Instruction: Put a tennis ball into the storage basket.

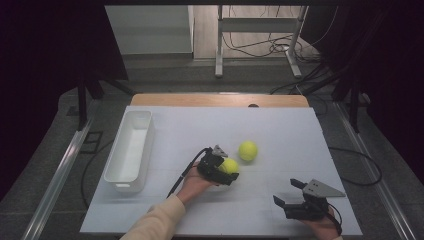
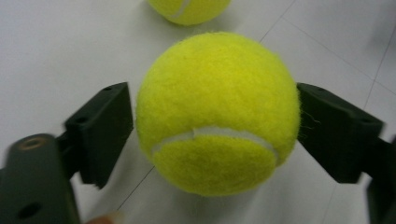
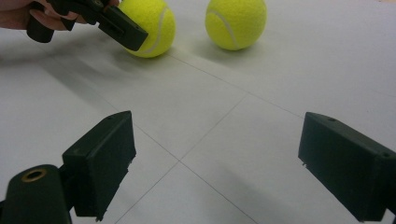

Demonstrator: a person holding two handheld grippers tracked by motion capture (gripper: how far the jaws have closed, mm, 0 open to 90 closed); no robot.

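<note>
Nearest, at the desk's front right: right gripper (image 1: 289,193) resting low over the white desk surface (image 1: 280,130), jaws spread wide, nothing between them, nothing touched. Well apart from both balls; bare desk ahead of the jaws in the right gripper view.

Mid-desk: left gripper (image 1: 231,173) held in the left hand (image 1: 192,185), by far the nearer tool to the balls. Fuzzy yellow-green tennis ball with white seam (image 2: 217,112) seated squarely between the jaws in the left gripper view. Jaws about ball-width apart: right jaw at the felt, left jaw with a thin sliver of desk showing beside it. Firm clamp or mere contact: cannot tell. A ball has no long axis, so approach angle is not critical. Ball appears to sit on the desk.

Just beyond and to the right: second yellow-green tennis ball (image 1: 248,150), free on the desk, near the first but apart.

Far left: empty white rectangular plastic bin (image 1: 131,150), long axis running front to back, well apart from the balls and likely the destination.
</note>
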